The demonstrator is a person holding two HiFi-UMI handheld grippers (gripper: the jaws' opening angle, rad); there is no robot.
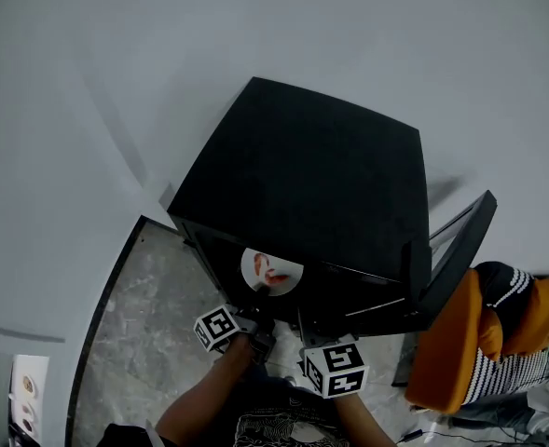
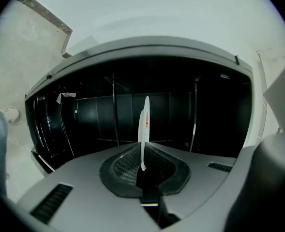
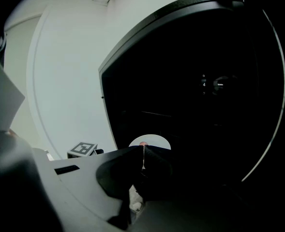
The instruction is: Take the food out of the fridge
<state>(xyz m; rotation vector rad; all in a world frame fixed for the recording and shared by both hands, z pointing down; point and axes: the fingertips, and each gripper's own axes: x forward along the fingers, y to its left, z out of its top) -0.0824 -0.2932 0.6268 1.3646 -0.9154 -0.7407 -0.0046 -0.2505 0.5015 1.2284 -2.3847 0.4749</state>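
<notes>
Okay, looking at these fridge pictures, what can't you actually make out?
- Left gripper view: the plate stands edge-on in the left claw, so its food hardly shows.
- Head view: the food is too small to name, and the top of the fridge hides its shelves.
- Right gripper view: the fridge interior is too dark to read, and the right claw covers the plate's lower edge.
</notes>
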